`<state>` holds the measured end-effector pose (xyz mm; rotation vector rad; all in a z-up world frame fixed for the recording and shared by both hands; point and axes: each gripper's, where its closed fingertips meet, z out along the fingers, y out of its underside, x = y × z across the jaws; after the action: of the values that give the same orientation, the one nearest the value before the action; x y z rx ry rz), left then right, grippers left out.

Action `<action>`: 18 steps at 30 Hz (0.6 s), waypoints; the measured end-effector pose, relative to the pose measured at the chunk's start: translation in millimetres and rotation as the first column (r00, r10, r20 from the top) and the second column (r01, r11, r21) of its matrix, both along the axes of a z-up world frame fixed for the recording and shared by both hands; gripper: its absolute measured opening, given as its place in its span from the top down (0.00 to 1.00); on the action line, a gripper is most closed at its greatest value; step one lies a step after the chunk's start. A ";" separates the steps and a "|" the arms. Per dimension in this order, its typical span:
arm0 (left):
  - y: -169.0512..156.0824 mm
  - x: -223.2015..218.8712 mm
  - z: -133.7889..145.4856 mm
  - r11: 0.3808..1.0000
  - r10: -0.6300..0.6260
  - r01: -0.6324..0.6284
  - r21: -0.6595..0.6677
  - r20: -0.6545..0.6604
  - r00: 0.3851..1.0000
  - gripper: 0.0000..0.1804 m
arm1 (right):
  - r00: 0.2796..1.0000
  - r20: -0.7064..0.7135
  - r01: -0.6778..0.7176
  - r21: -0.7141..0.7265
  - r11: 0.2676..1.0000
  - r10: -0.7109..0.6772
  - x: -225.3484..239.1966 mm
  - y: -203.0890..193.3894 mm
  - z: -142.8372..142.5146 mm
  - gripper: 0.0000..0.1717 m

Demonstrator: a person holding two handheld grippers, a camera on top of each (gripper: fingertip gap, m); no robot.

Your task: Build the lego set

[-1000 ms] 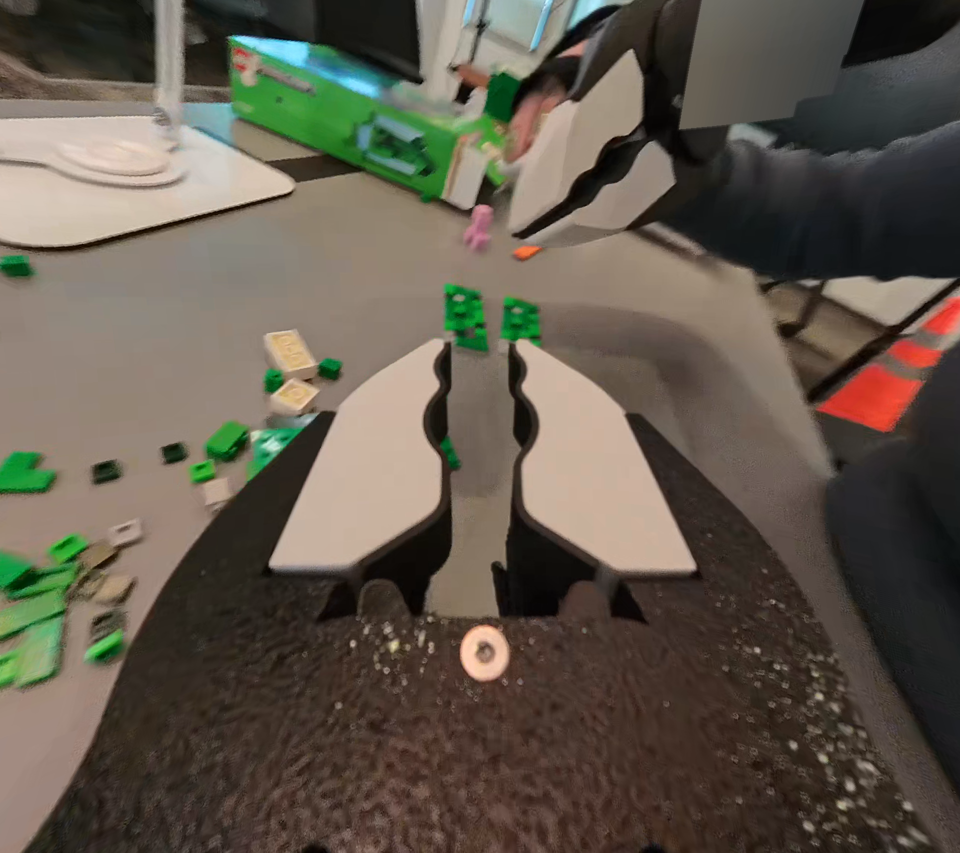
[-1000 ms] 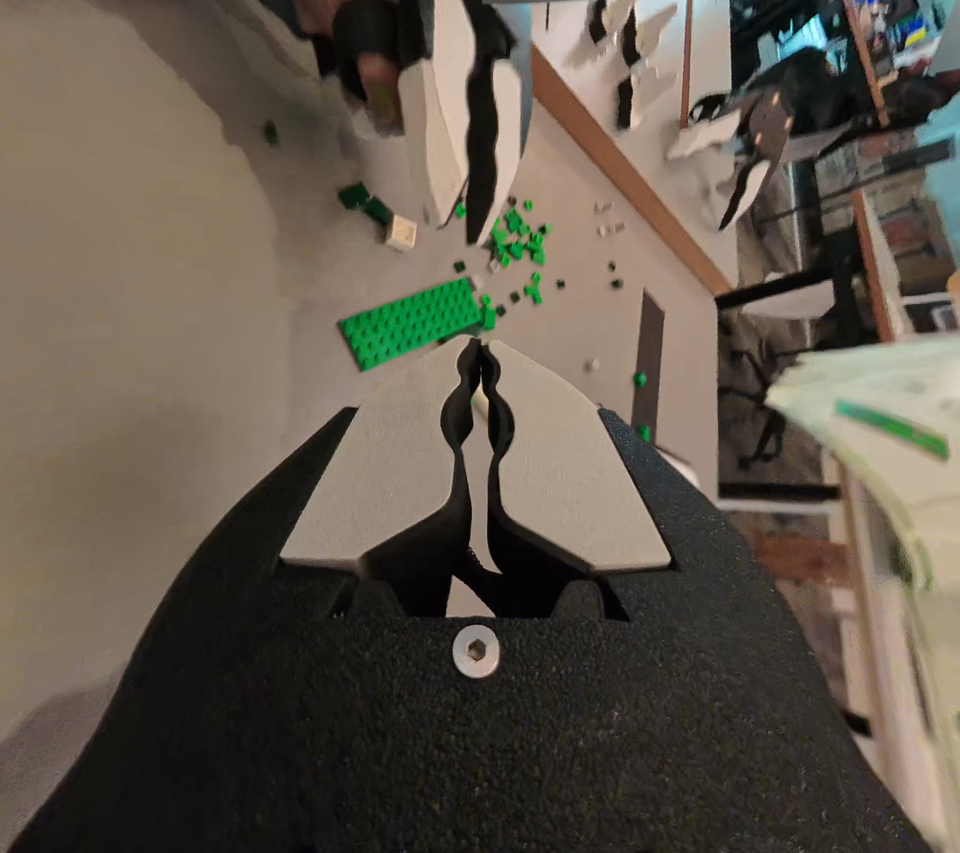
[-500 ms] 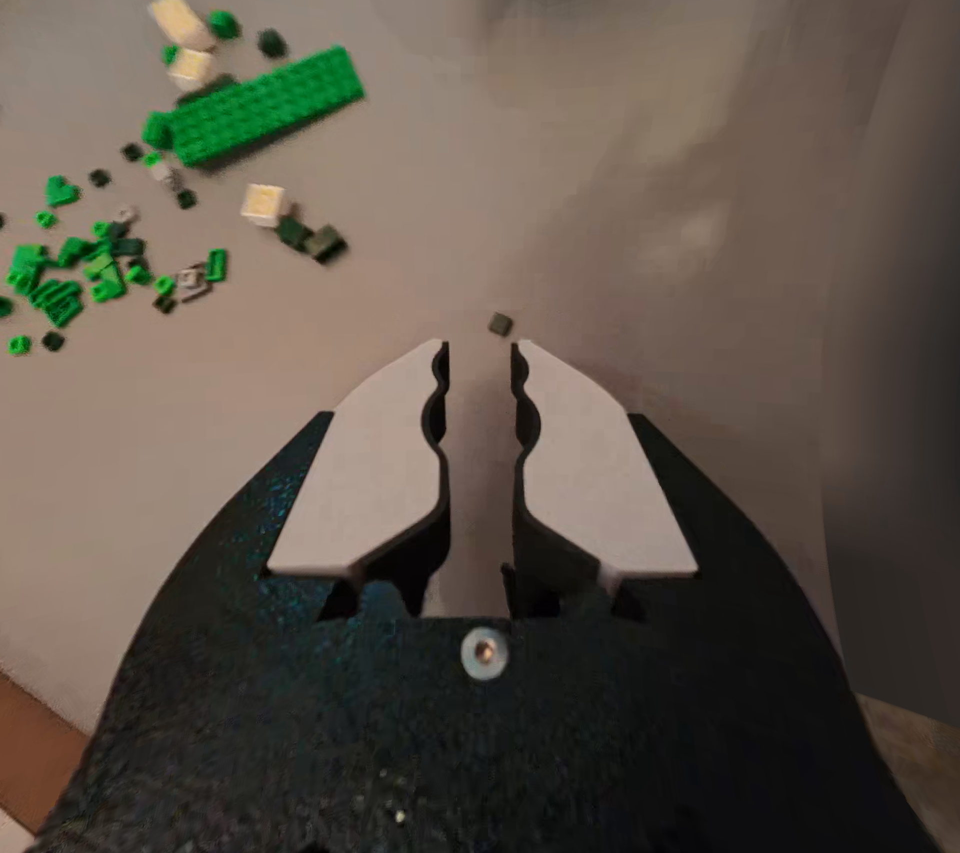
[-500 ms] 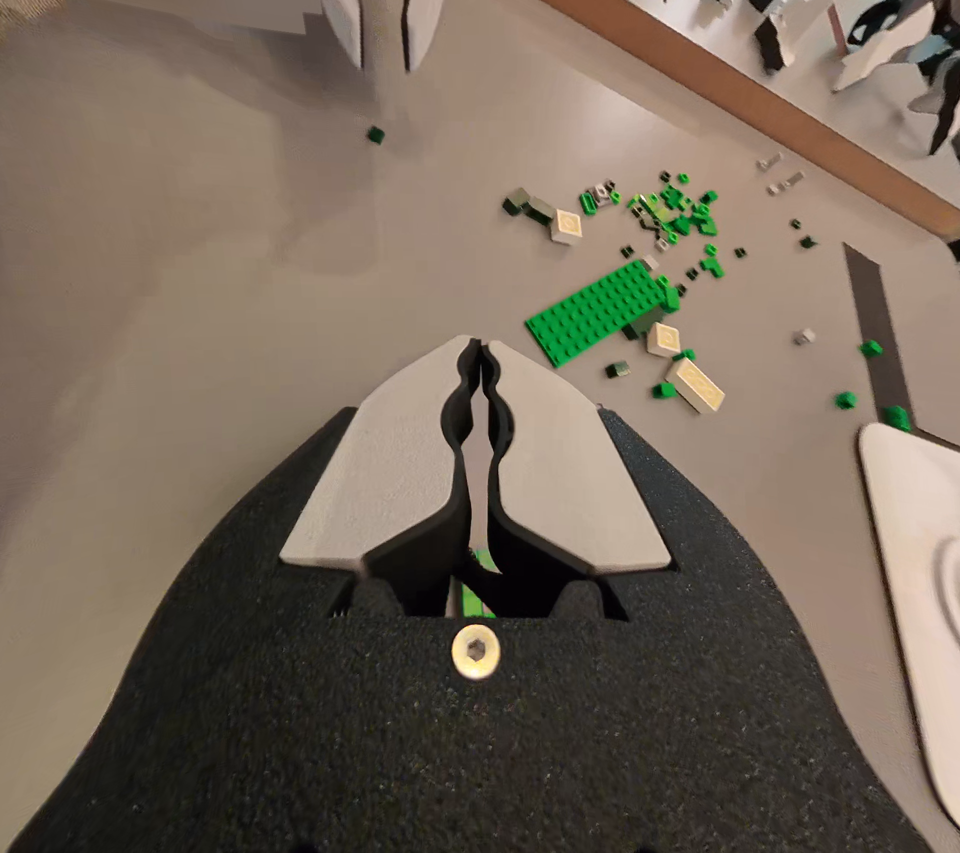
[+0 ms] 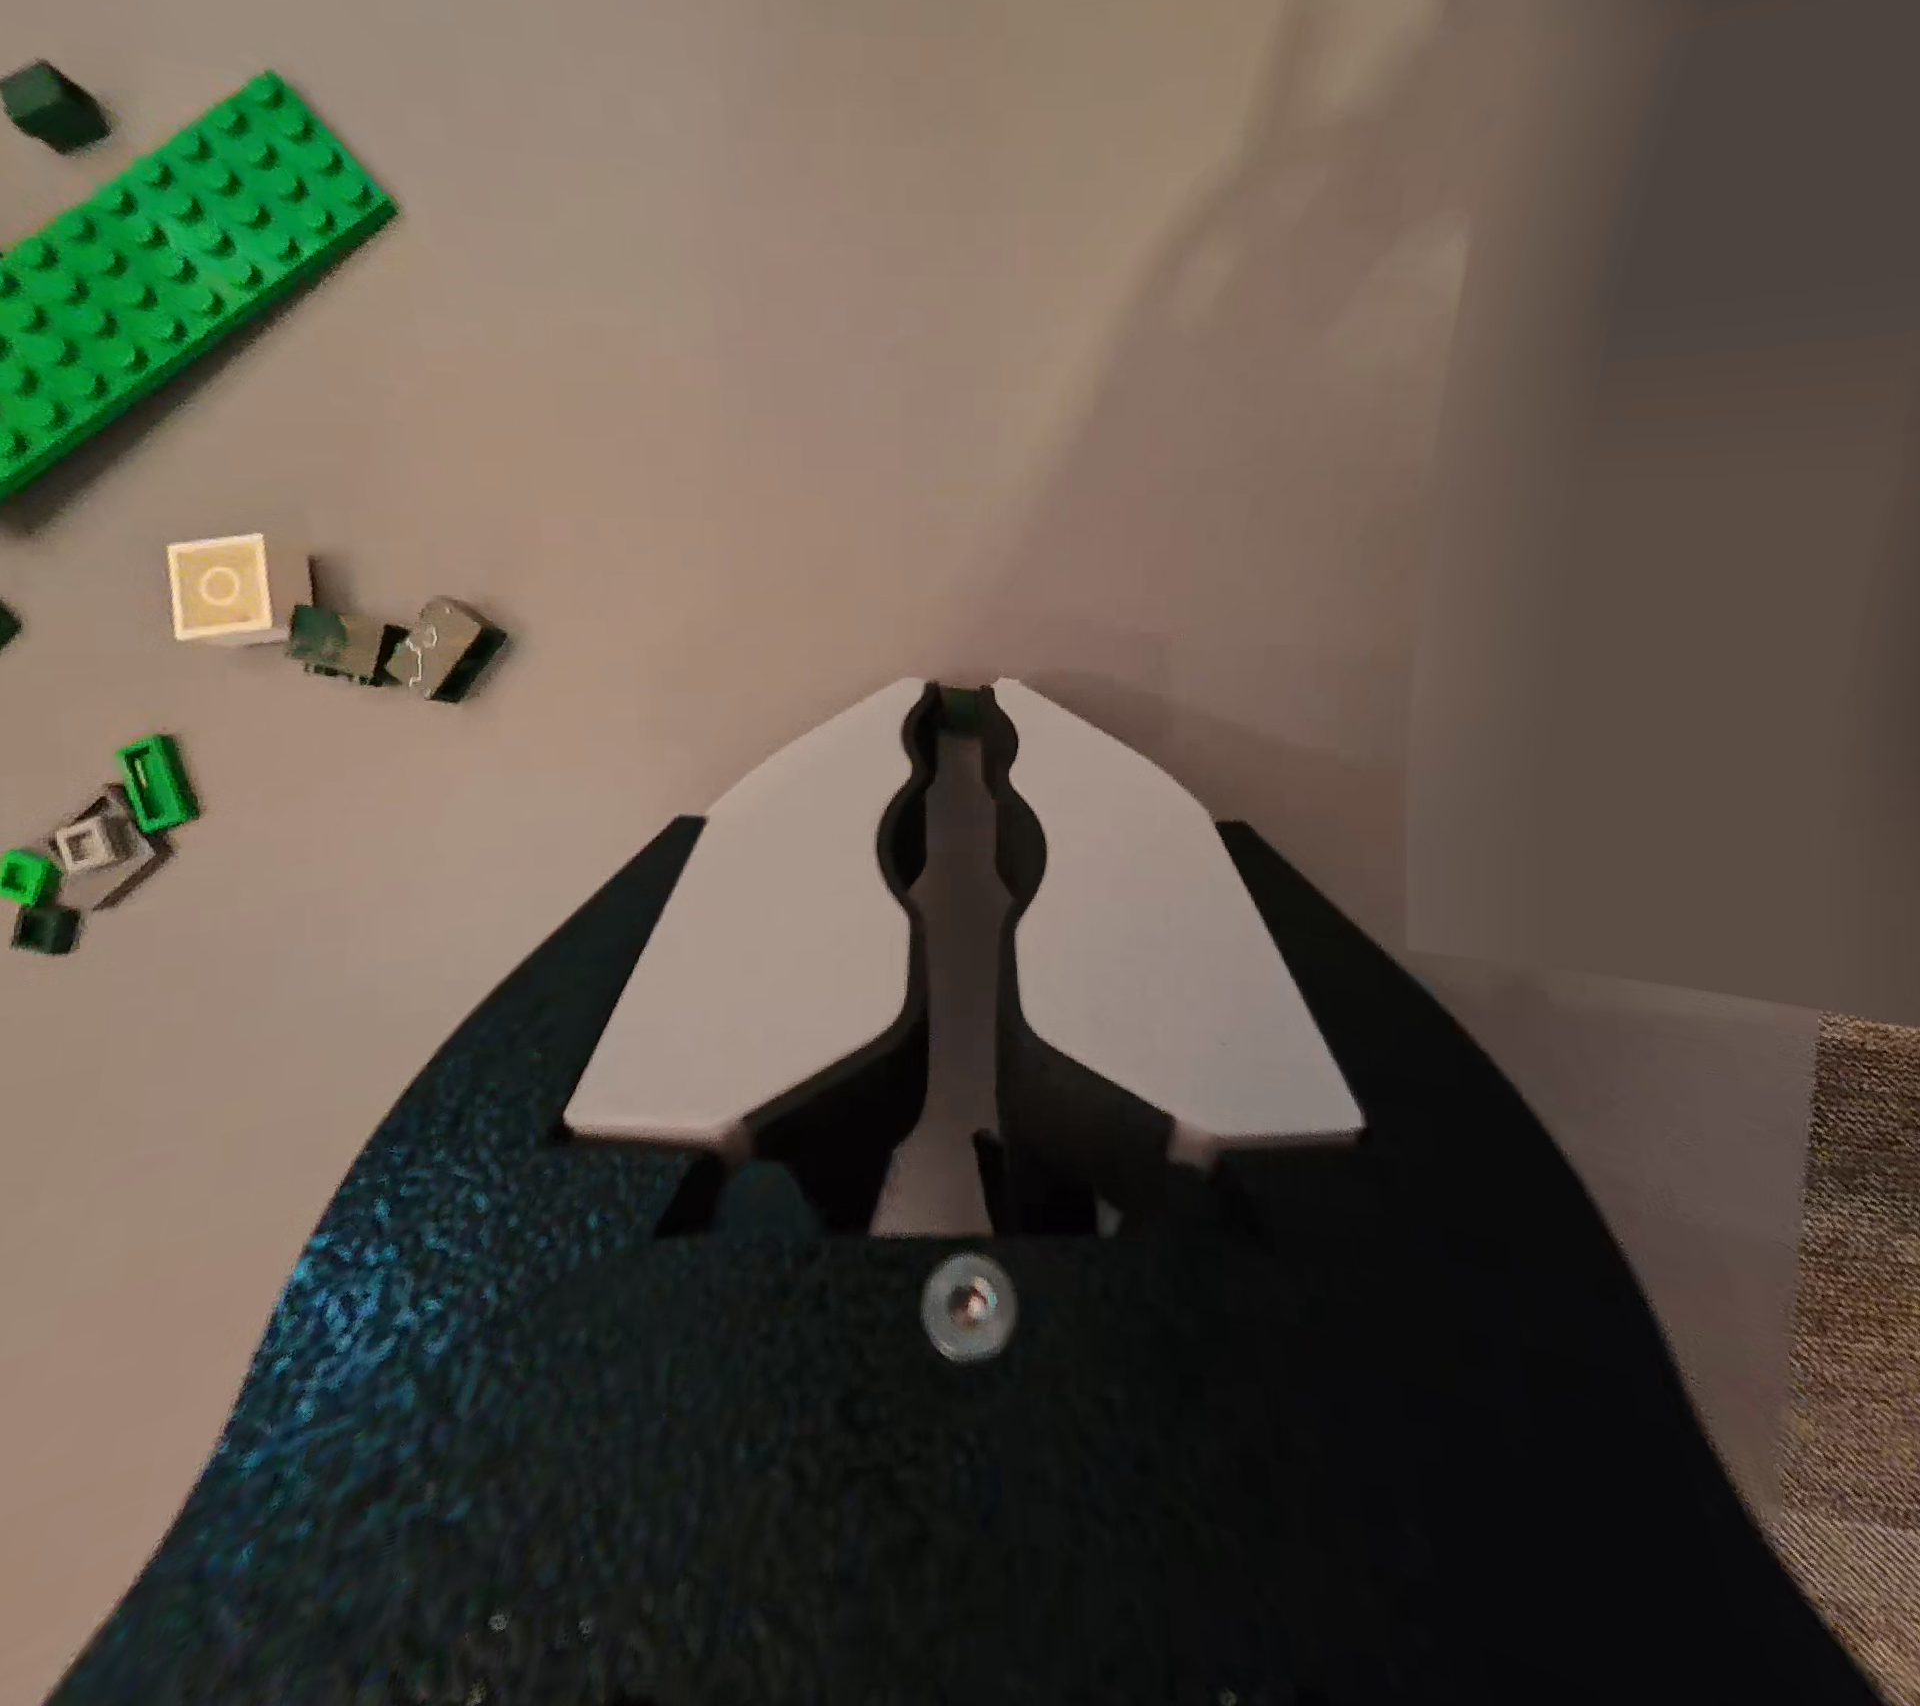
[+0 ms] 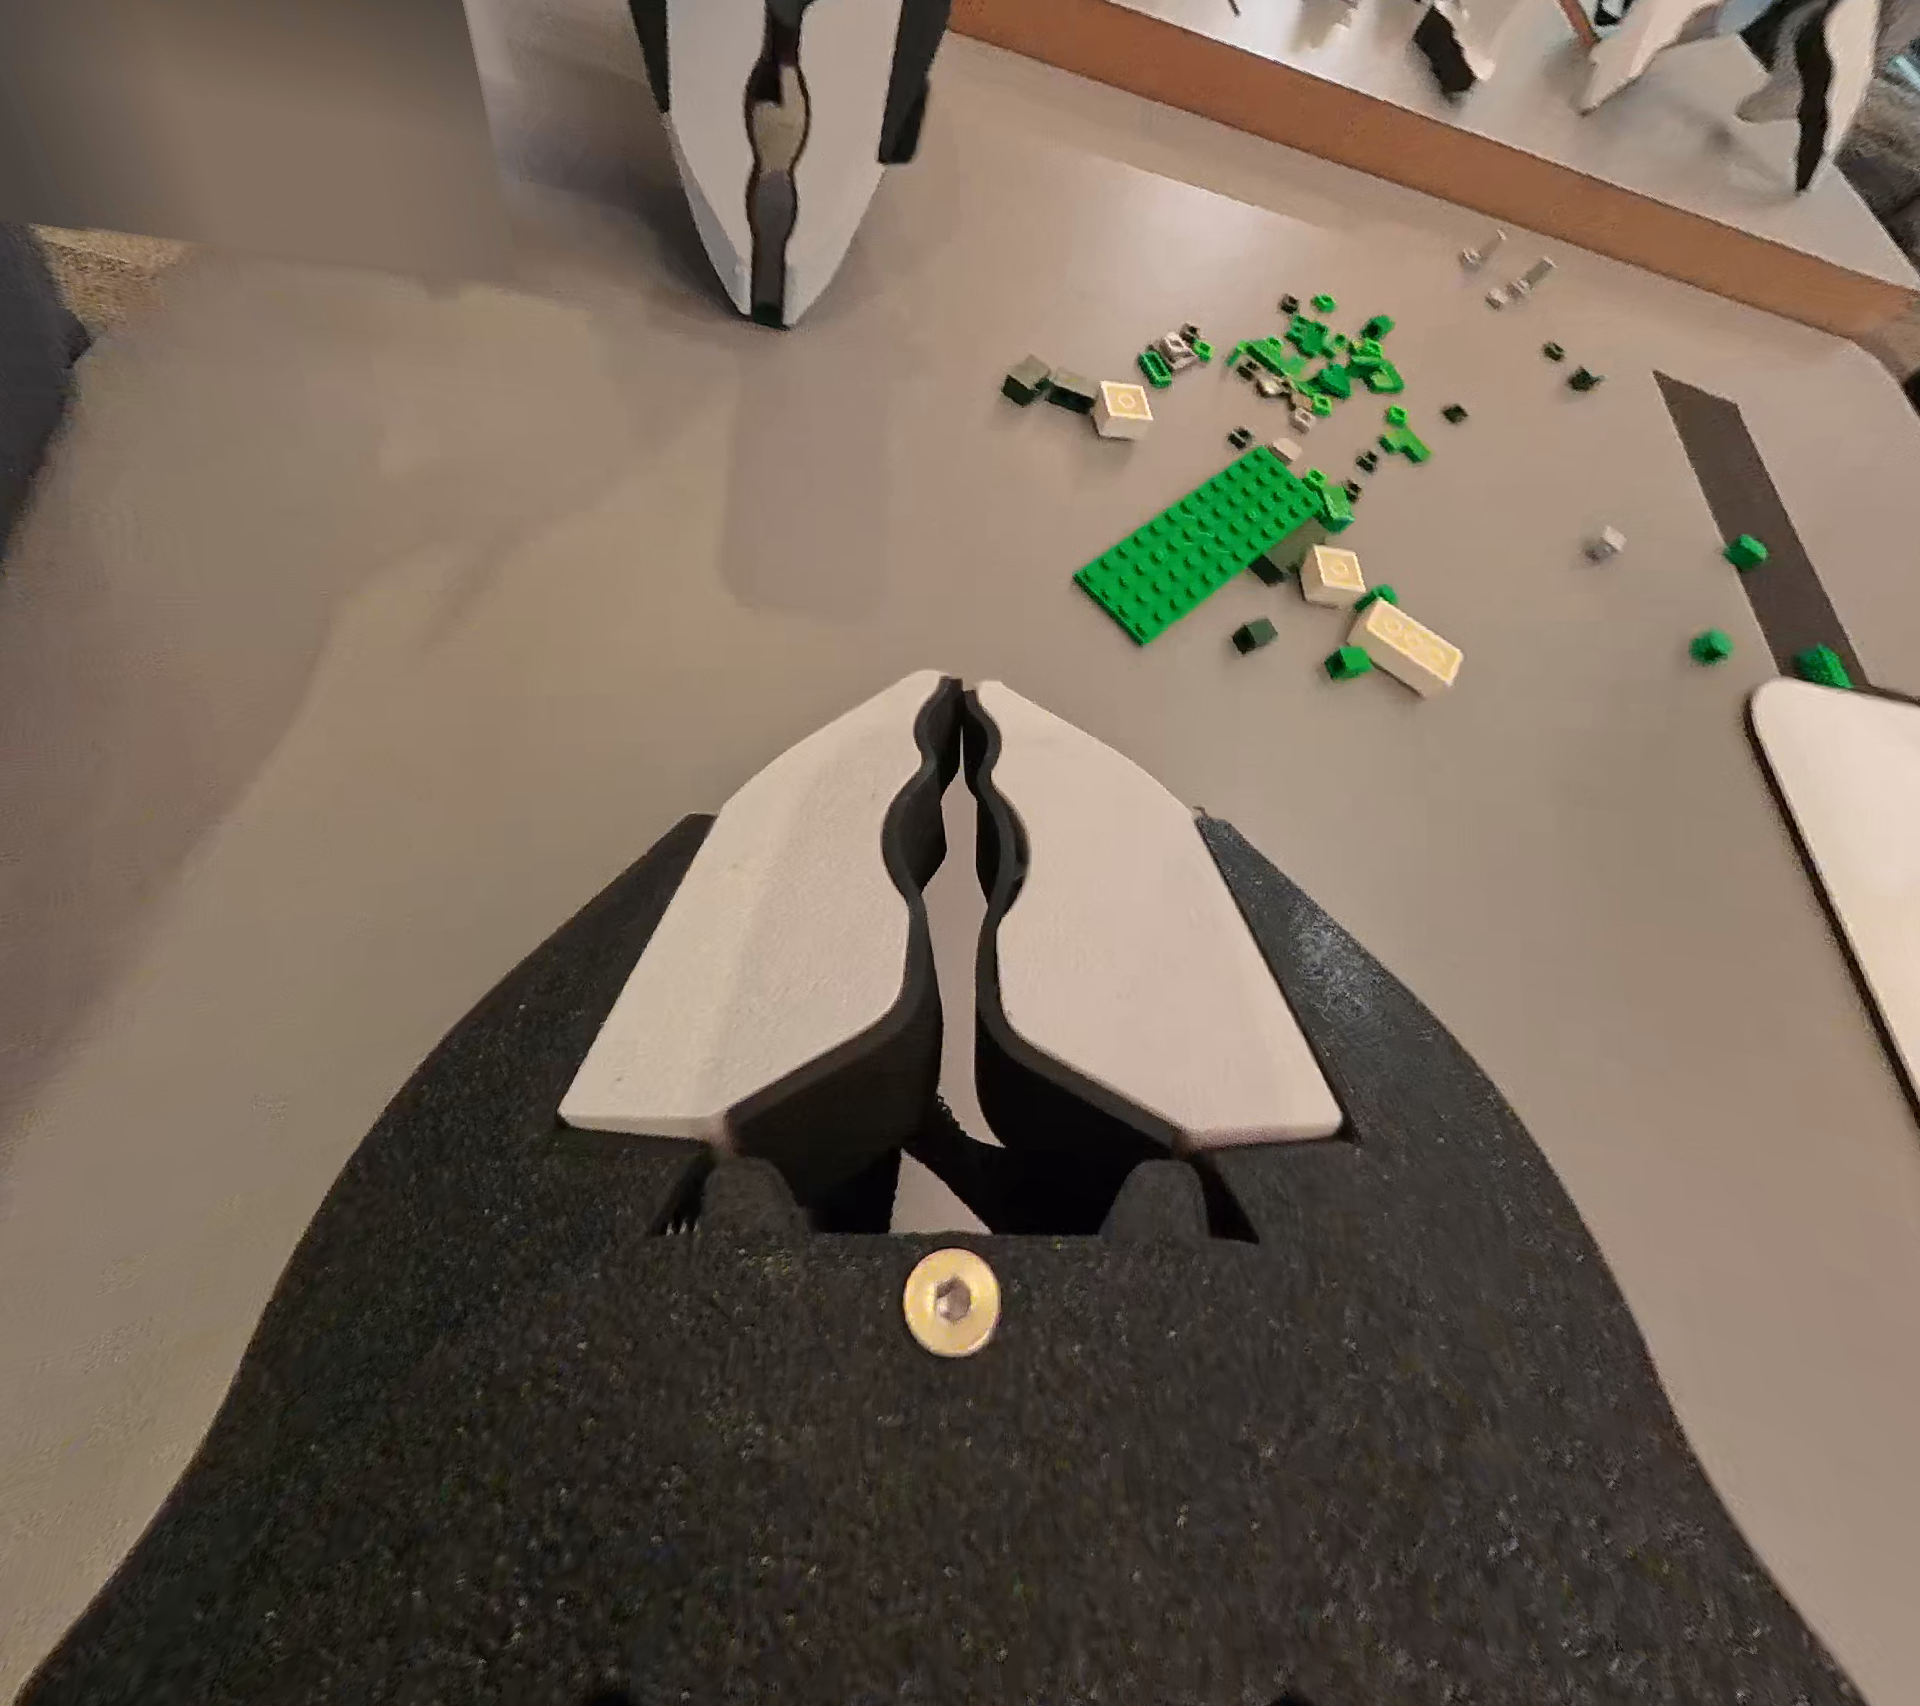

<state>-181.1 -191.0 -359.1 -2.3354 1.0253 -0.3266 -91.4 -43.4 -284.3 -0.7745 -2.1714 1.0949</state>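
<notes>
My left gripper [image 5: 961, 692] points down at the grey table [image 5: 935, 202], and its pads are pressed on a small dark green brick [image 5: 961, 713] at the very tips. The right wrist view shows this gripper [image 6: 769, 306] with its tips at the table surface and the dark piece between them. My right gripper [image 6: 958, 695] is shut, hovers above the table, and nothing shows between its pads. A green studded plate [image 5: 156, 285] lies to the left of my left gripper; it also shows in the right wrist view [image 6: 1205, 544].
A white square brick [image 5: 218, 588] and dark green pieces [image 5: 395, 648] lie near the plate. Several small green and white bricks [image 6: 1320, 368] are scattered beyond it. A white pad [image 6: 1849, 825] lies at the right edge. Spare grippers [image 6: 1766, 25] stand on a far table.
My left gripper dropped down to the lone dark green brick on the table and closed on it. My right gripper stayed shut and swung to look along the table.
</notes>
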 end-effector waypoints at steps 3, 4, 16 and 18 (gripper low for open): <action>8.8 3.4 0.5 1.000 0.026 -0.026 -0.001 0.035 0.999 0.96 | 0.997 -0.027 0.067 0.022 0.997 -0.067 4.3 24.0 0.1 1.00; 15.9 6.3 2.5 0.999 0.035 -0.036 0.018 0.048 0.998 0.96 | 0.994 -0.044 0.098 0.033 0.995 -0.096 4.0 34.3 0.7 1.00; 220.5 40.9 35.9 0.874 0.418 -0.442 0.204 0.148 0.896 0.96 | 0.854 -0.283 0.440 -0.054 0.896 -0.436 -21.5 145.8 -0.6 1.00; 232.2 40.7 29.1 0.870 0.440 -0.452 0.197 0.104 0.892 0.96 | 0.877 -0.279 0.403 -0.016 0.915 -0.391 -19.4 139.4 -7.0 1.00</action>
<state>-140.4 41.3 -330.1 -2.2636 0.4391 -0.0898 -110.9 96.1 -291.3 -0.9362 -1.6972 0.8792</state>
